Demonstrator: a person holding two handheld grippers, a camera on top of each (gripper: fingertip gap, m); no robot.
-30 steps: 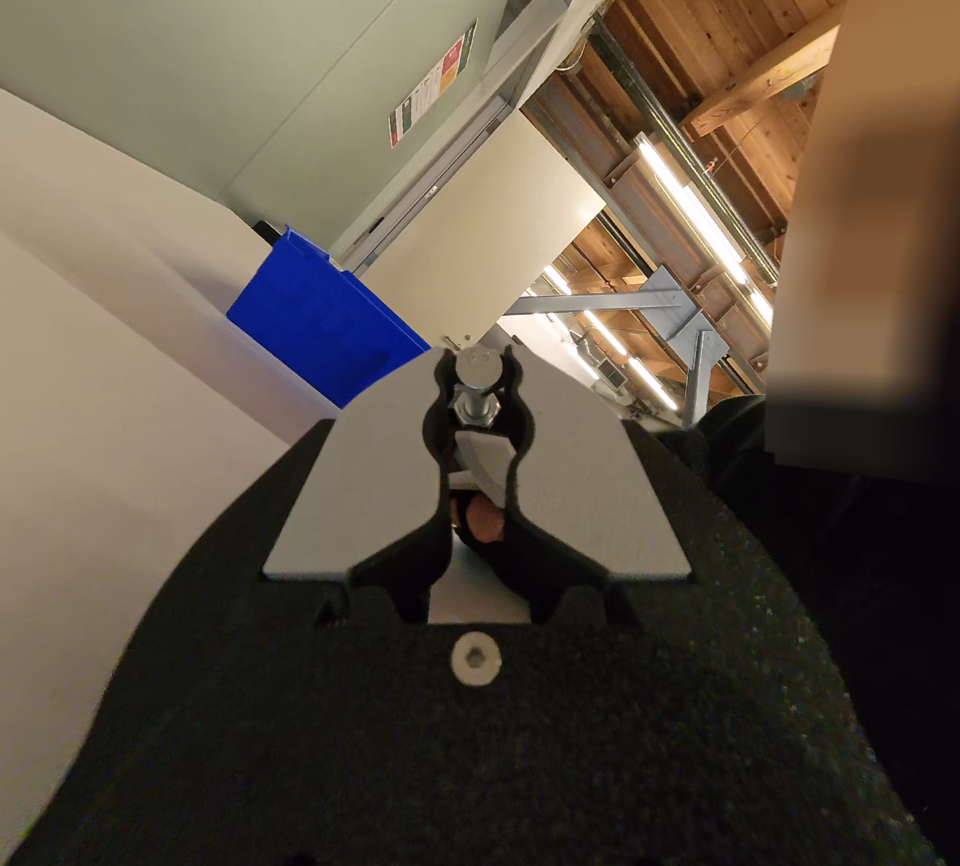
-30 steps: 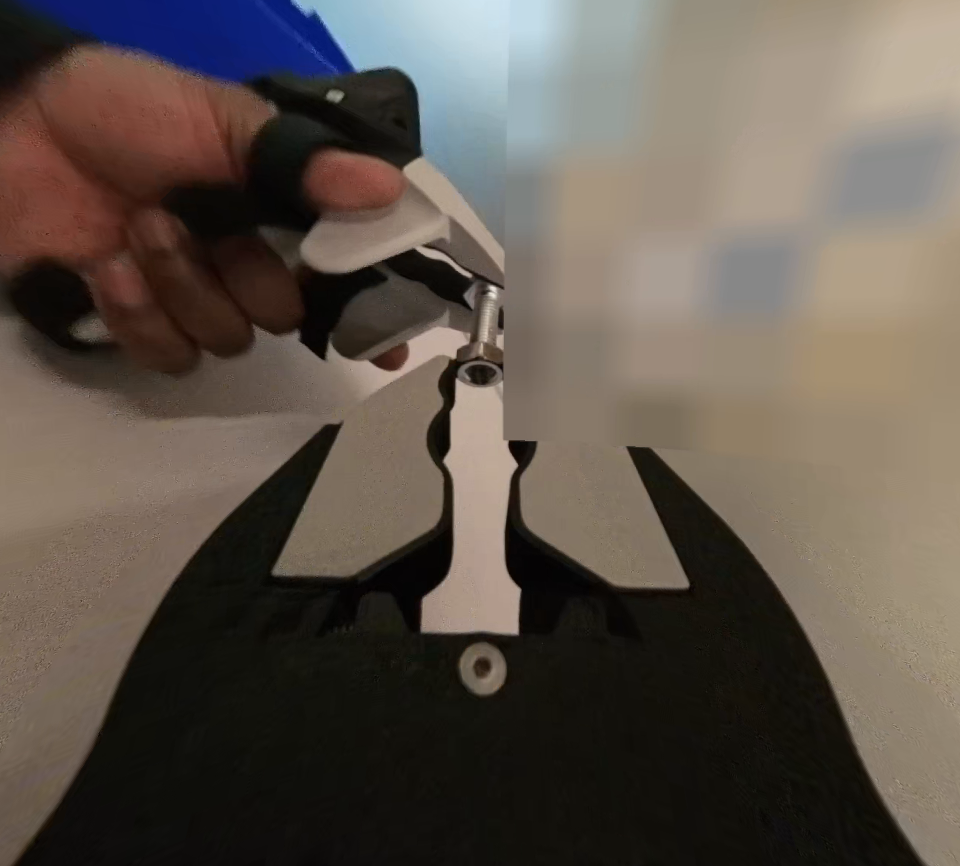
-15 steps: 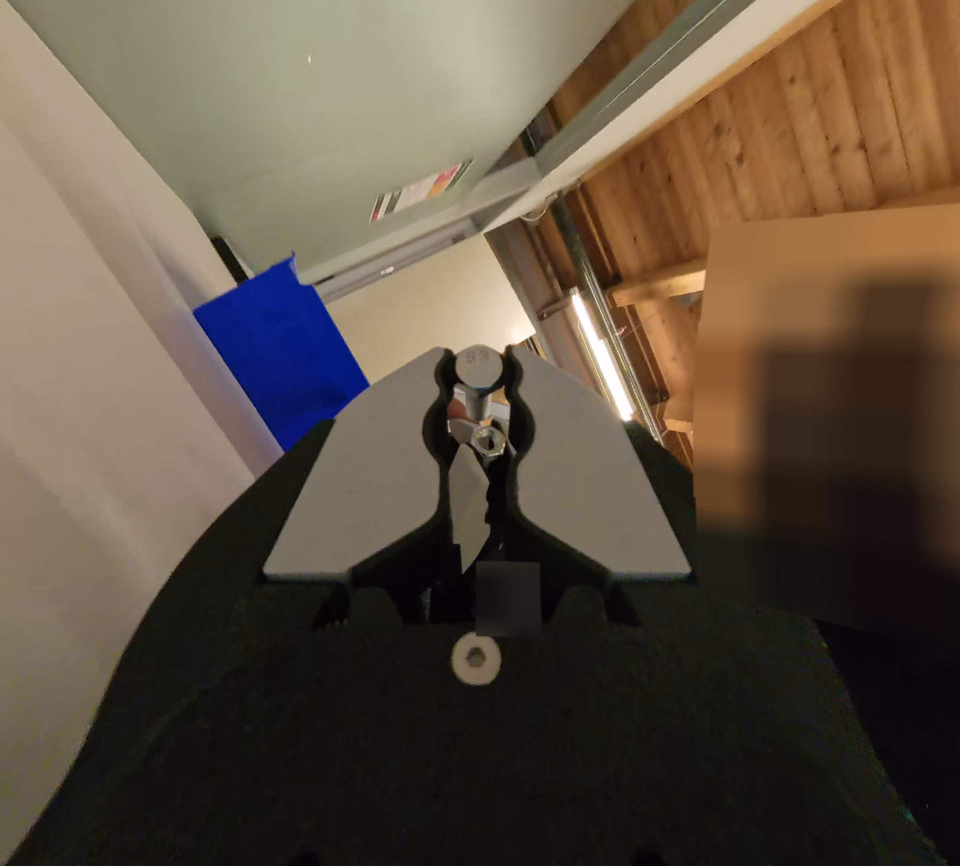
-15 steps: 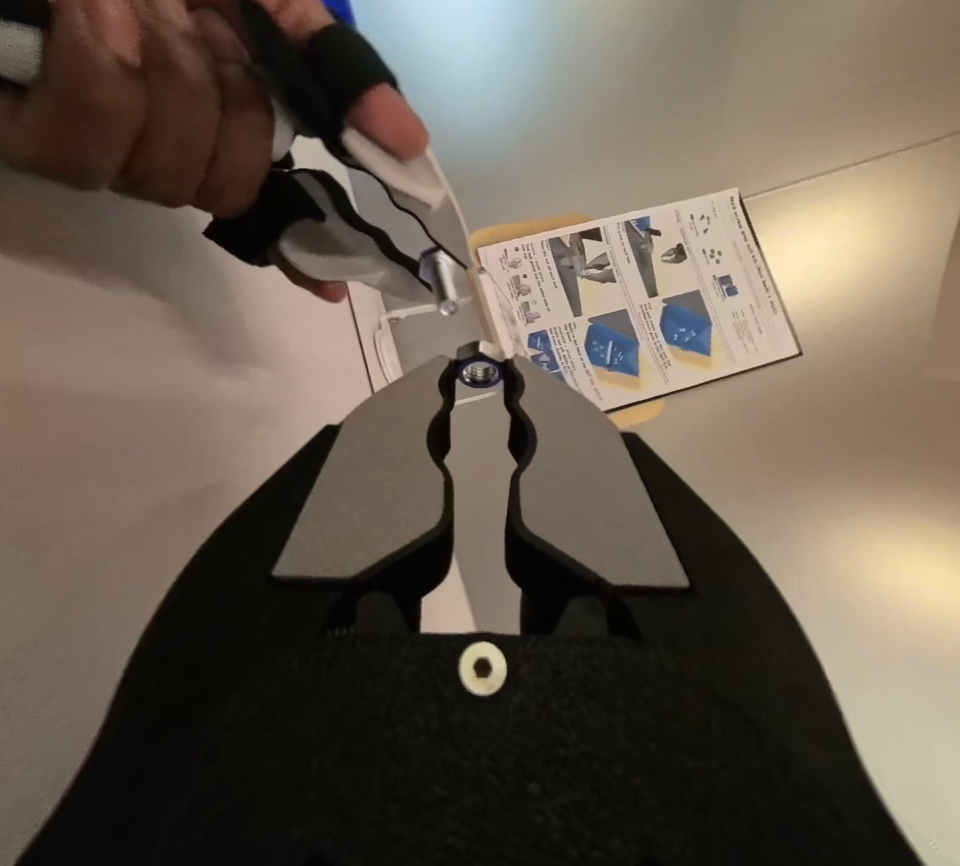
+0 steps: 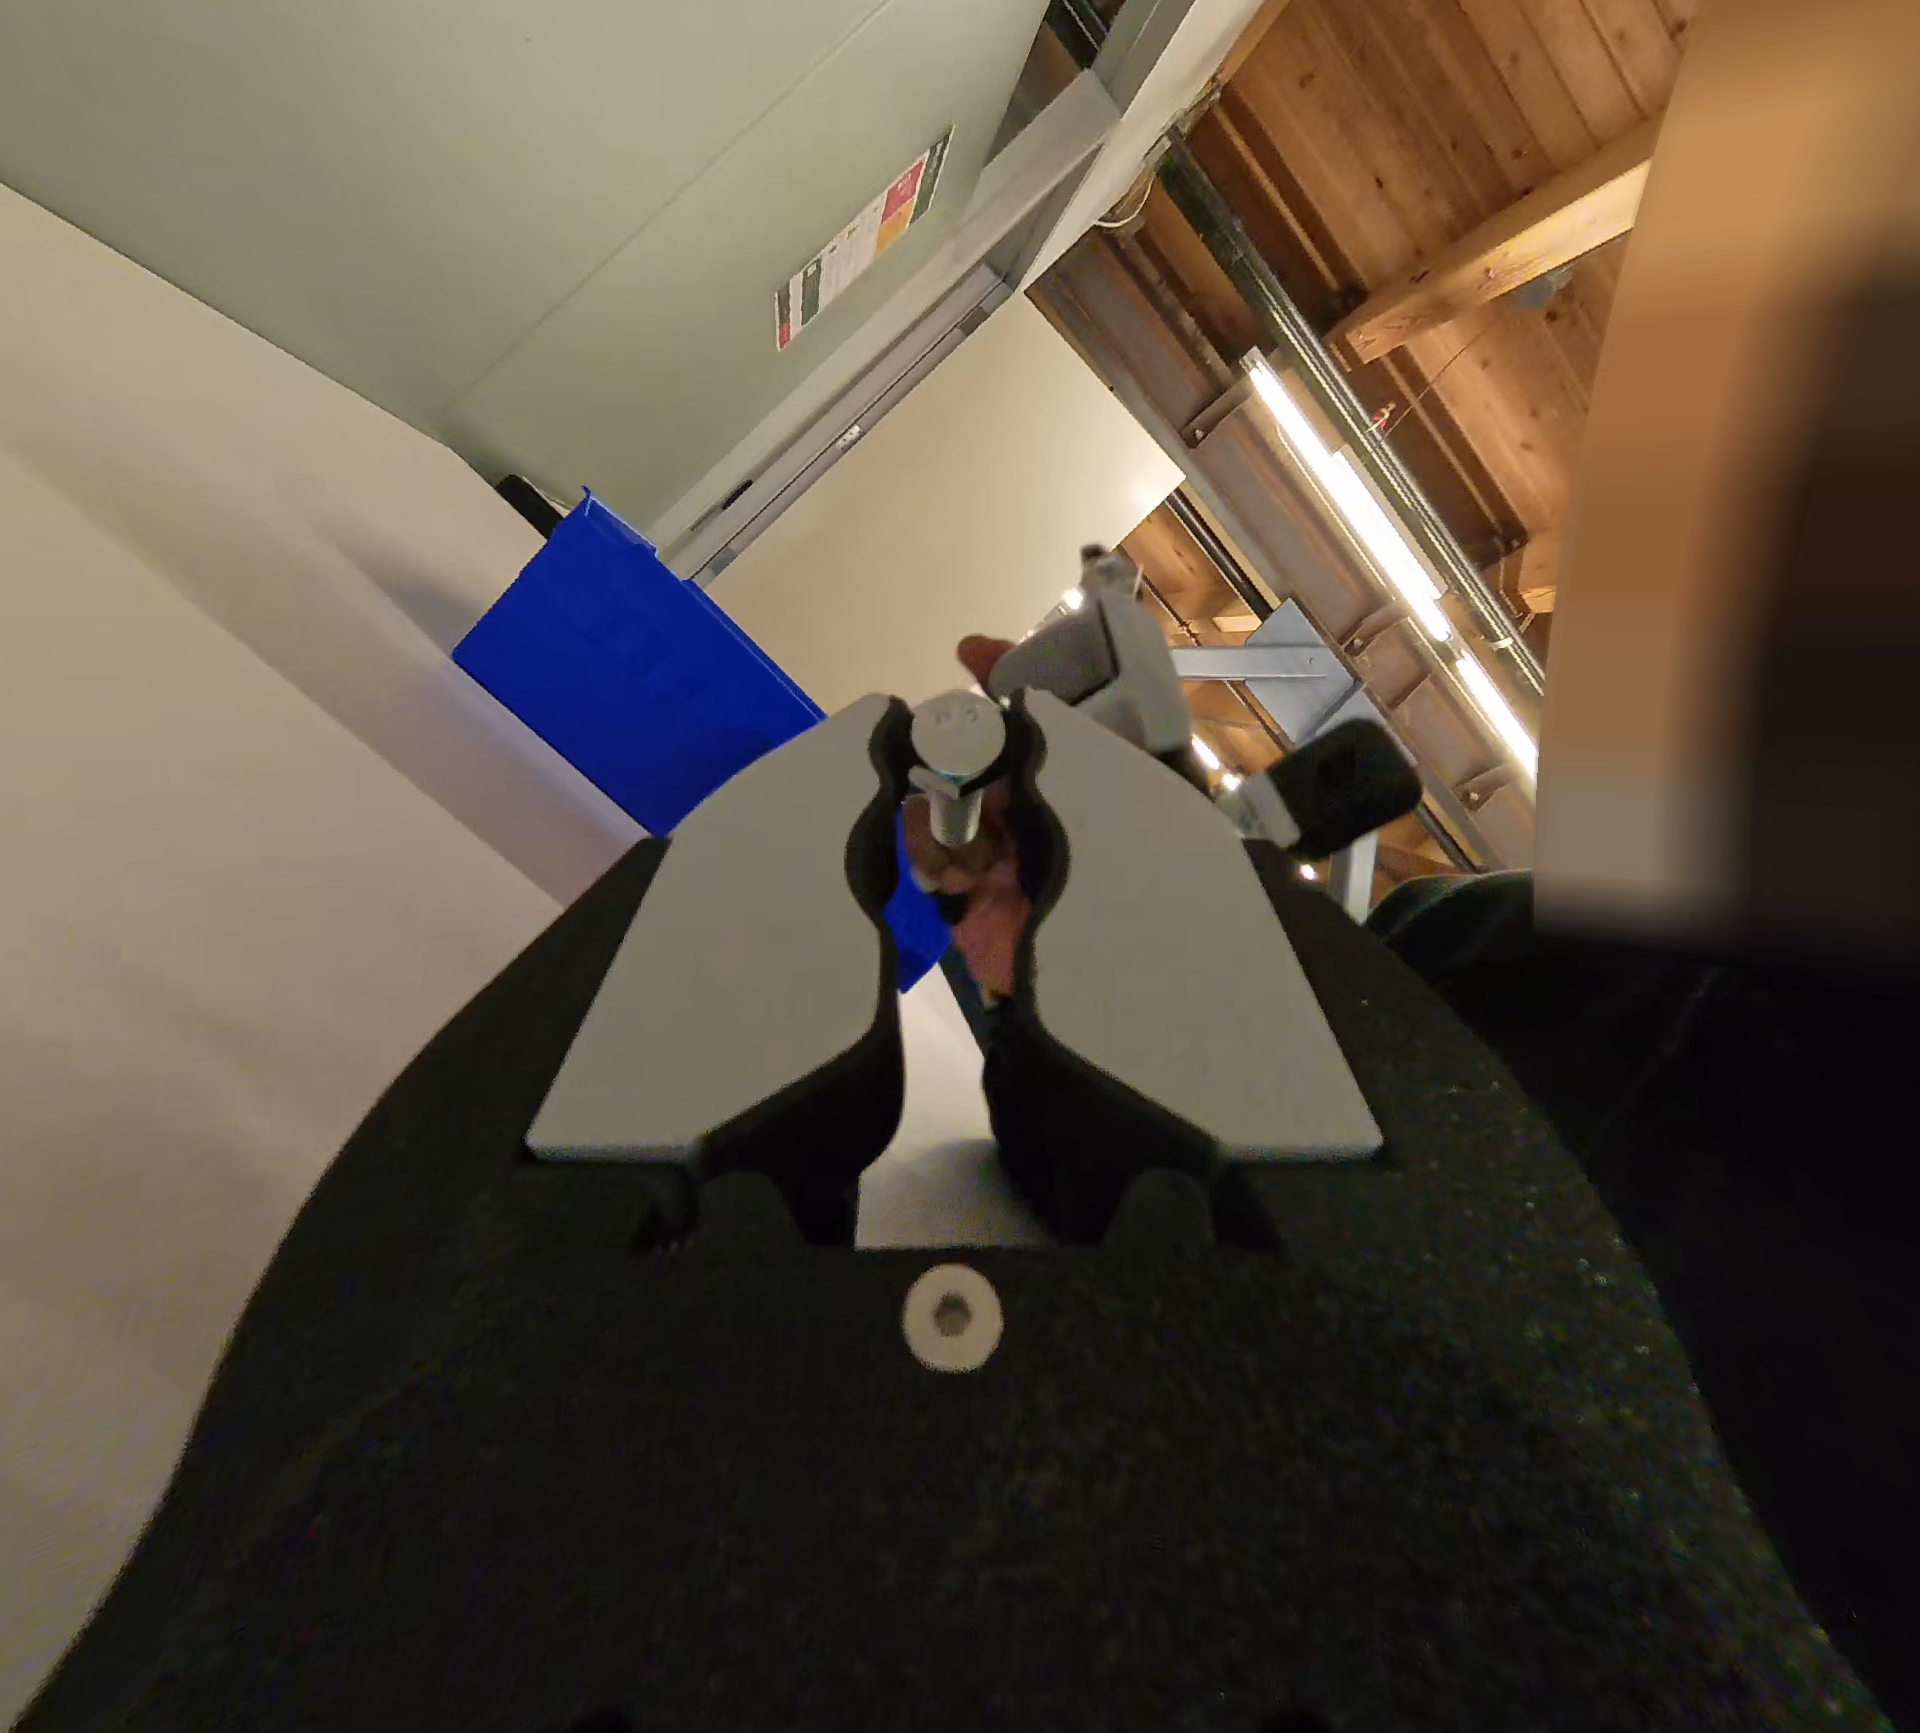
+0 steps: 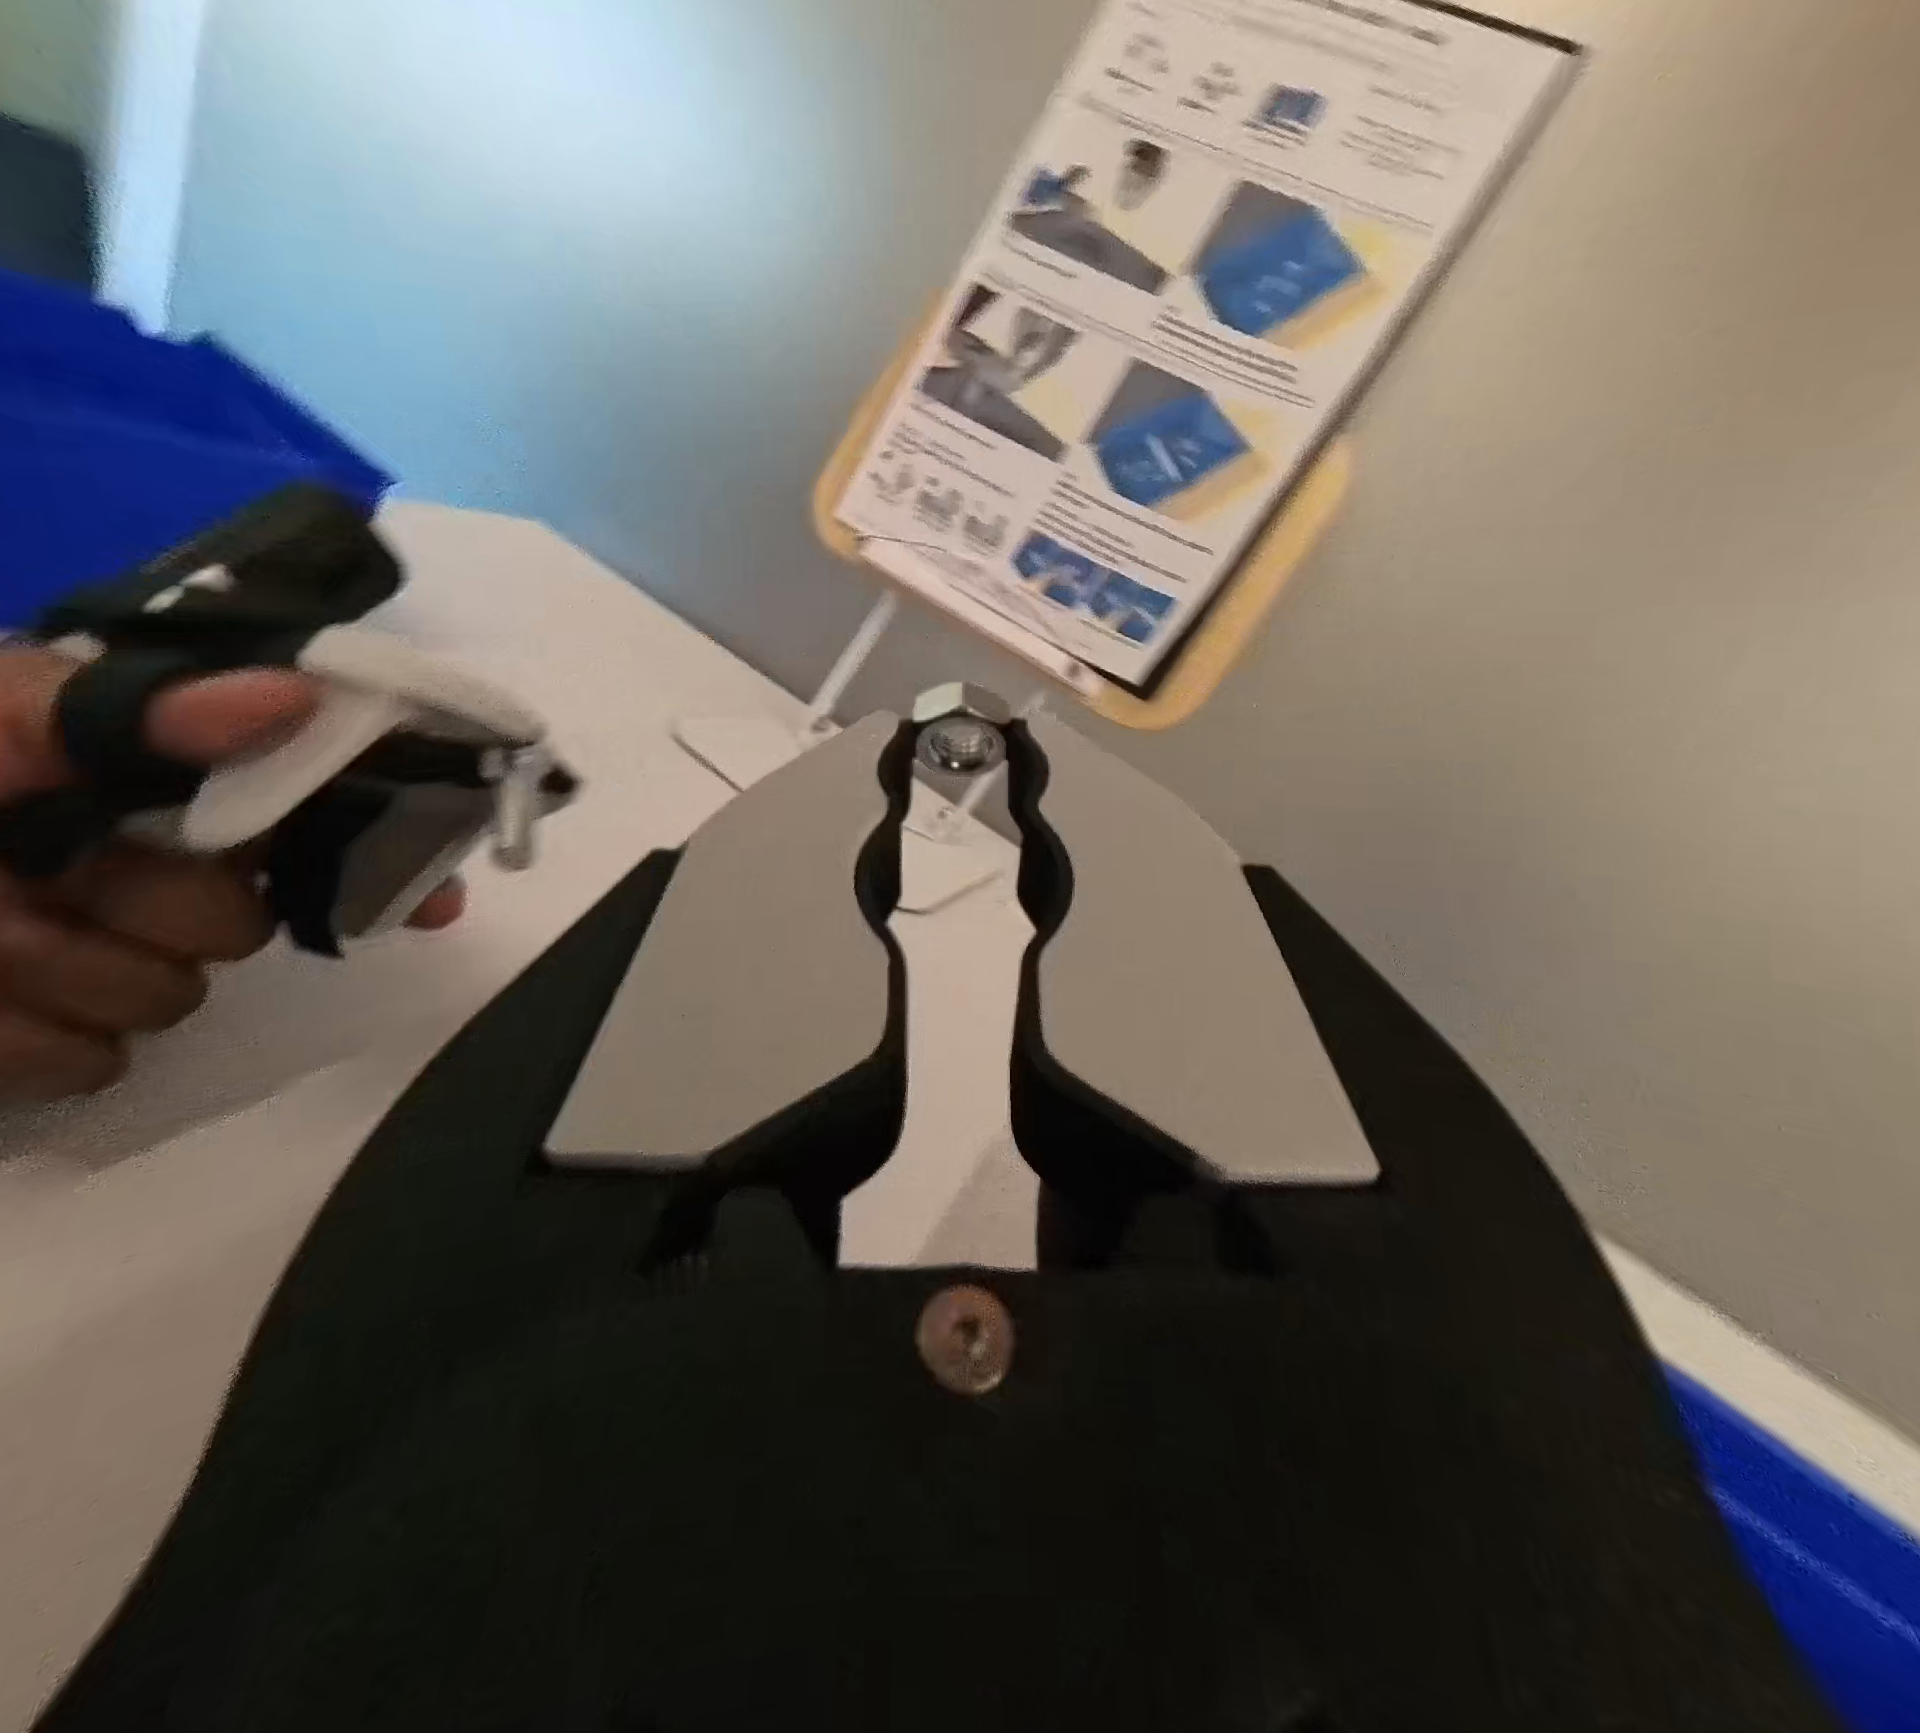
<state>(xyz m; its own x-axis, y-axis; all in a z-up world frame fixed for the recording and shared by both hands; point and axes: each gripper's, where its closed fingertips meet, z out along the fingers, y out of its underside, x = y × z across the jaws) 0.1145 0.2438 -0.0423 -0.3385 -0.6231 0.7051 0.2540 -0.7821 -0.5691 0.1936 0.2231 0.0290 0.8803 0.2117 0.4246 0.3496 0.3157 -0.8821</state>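
Steel hex bolt (image 5: 957, 753): head clamped at left gripper (image 5: 958, 738) tips, frame centre. Steel hex nut (image 6: 958, 727): clamped at right gripper (image 6: 958, 741) tips, frame centre.

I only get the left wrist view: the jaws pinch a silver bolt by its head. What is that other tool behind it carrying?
Observer: The right gripper is shut on a silver nut.
Operator: What is in front of it?
Observer: A printed sheet on a tan stand, against a grey wall.
Operator: Are the bolt and nut joined?
Observer: No. The right view shows the left gripper, held by a hand, off to the side with the bolt, apart from the nut.
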